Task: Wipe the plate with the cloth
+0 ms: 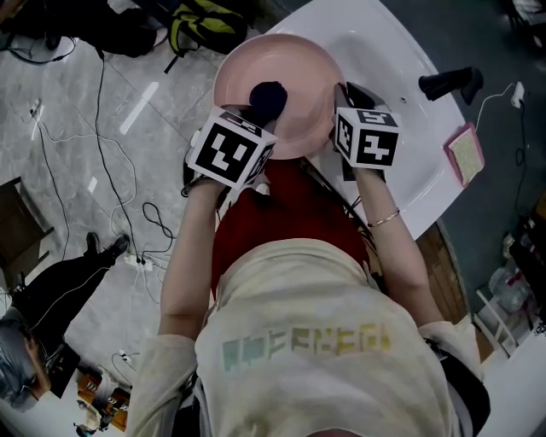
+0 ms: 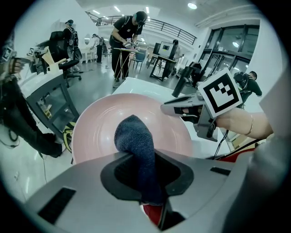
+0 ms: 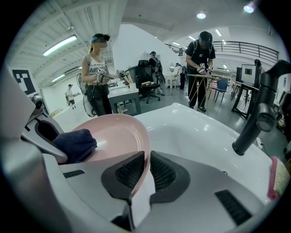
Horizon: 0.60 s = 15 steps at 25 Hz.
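Note:
A pink plate [image 1: 299, 81] is held up over the corner of a white table [image 1: 392, 60]. My right gripper [image 1: 341, 107] is shut on the plate's right rim; in the right gripper view the rim [image 3: 144, 159] runs between the two dark pads. My left gripper [image 1: 256, 109] is shut on a dark blue cloth [image 1: 268, 96], whose bunched end rests on the inside of the plate [image 2: 97, 132]. The left gripper view shows the cloth [image 2: 136, 143] rising from between the jaws, with the right gripper [image 2: 179, 108] at the plate's far edge.
A black faucet-like handle [image 1: 450, 83] and a pink sponge [image 1: 465, 152] lie on the table to the right. Cables [image 1: 102, 154] and bags [image 1: 205, 26] lie on the floor at left. People stand in the room behind.

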### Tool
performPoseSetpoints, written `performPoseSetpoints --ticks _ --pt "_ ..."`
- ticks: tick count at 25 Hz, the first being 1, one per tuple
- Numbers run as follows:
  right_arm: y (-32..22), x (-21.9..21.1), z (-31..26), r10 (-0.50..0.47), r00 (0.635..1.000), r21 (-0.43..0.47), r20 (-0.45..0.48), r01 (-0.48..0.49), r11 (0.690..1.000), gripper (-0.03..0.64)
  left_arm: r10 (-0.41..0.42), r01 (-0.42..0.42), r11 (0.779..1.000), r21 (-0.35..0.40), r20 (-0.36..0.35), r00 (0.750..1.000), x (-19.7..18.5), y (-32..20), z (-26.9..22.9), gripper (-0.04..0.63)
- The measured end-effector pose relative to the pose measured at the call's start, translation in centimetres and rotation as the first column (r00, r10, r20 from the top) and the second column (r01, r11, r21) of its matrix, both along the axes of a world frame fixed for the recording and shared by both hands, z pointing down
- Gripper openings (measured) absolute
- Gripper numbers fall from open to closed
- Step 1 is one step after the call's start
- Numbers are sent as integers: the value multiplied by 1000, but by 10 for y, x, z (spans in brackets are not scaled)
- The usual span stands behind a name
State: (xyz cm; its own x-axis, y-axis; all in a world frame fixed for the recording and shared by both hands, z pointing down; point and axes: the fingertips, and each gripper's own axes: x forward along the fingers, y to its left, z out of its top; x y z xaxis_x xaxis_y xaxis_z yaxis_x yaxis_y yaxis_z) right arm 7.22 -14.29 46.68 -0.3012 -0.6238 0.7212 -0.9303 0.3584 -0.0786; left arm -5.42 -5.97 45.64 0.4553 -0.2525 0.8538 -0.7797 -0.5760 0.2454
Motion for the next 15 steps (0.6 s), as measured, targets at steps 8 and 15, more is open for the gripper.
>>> performPoseSetpoints --ticks 8,15 --pt "-1 0 -1 2 1000 4 1 -2 1000 55 -41 40 999 25 53 998 -23 -15 0 80" --pt "0 0 -1 -3 1000 12 -2 3 1000 55 -117 107 989 105 101 988 -50 -38 -4 80"
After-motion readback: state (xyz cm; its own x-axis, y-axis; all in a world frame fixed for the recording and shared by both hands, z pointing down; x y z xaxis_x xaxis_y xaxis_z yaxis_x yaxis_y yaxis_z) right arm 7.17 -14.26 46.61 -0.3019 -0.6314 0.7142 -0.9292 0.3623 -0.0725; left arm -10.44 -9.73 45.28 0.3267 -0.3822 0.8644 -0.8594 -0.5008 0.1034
